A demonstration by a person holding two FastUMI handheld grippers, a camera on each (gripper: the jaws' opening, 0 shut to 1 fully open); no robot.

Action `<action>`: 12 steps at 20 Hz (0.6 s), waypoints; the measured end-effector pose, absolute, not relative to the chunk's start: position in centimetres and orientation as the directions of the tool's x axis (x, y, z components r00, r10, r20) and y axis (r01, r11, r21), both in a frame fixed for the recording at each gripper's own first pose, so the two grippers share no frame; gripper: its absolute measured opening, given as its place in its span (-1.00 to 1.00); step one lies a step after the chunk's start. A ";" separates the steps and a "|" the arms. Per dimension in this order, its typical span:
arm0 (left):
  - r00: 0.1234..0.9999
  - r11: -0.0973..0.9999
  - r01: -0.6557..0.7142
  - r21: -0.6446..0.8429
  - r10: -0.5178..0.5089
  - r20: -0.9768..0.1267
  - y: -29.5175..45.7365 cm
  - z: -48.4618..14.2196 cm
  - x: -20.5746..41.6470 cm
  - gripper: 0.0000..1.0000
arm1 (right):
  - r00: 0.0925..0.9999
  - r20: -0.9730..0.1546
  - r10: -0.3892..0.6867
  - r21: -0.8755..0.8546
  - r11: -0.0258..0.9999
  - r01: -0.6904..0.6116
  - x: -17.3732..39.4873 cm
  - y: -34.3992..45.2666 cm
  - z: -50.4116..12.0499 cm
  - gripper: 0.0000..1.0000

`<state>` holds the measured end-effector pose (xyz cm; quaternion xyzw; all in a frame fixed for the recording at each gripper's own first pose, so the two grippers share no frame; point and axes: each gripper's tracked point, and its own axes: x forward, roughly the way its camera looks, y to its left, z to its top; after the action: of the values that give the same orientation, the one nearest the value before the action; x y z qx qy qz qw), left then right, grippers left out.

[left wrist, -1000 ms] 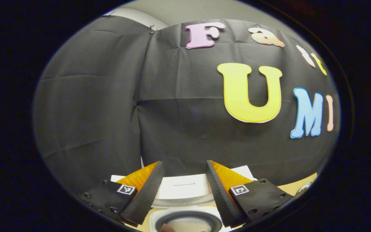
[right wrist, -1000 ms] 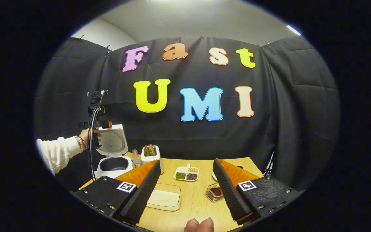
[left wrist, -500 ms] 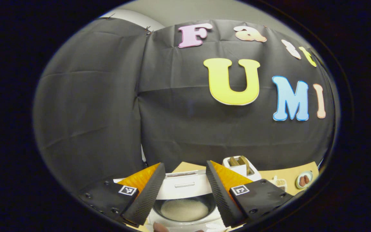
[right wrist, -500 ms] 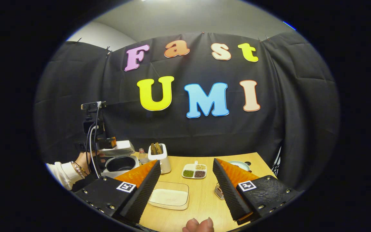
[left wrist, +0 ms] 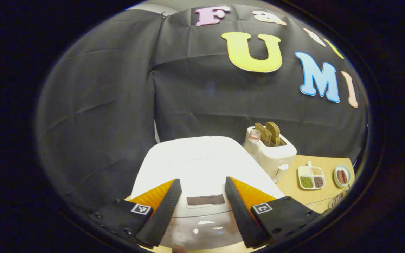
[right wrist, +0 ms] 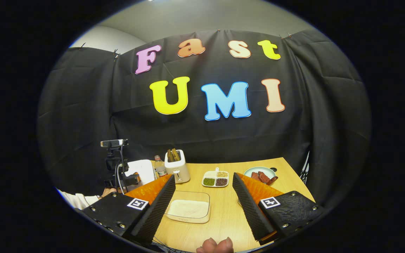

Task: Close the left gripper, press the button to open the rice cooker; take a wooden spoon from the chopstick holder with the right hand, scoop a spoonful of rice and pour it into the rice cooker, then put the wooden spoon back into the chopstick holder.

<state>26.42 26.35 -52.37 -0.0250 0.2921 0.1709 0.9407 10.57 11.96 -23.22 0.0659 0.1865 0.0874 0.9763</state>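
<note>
The white rice cooker [left wrist: 202, 158] sits right under my left gripper [left wrist: 201, 181] with its lid down; the fingers stand open just above the lid's front, over a dark display strip. To its right, the white chopstick holder [left wrist: 272, 153] has wooden spoons [left wrist: 268, 133] sticking out of it. My right gripper [right wrist: 203, 176] hovers open and holds nothing above the table [right wrist: 223, 211]. Ahead of its left finger lies a clear tray of rice [right wrist: 189, 209]. Farther back stand the chopstick holder [right wrist: 177, 168] and the rice cooker [right wrist: 142, 170].
A small bottle [right wrist: 159, 167] stands between cooker and holder. A divided dish of beans [right wrist: 216, 178] and a plate of sausages [right wrist: 260, 174] sit at the back of the table. A white sleeve [right wrist: 77, 201] shows low at the left.
The rice cooker's lid has swung from upright to down. My left gripper has dropped over the lid, still open. The right gripper has hardly moved.
</note>
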 end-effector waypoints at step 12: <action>0.919 0.971 -0.227 -0.073 0.189 -0.345 20.0 -35.2 23.0 0.90 | 0.958 -0.235 0.165 0.090 0.985 -0.148 11.8 7.4 -18.1 0.99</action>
<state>22.97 19.96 -35.16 -0.0557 0.1703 0.1064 0.9780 11.79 7.39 -18.13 0.0358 0.1215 0.0791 0.9888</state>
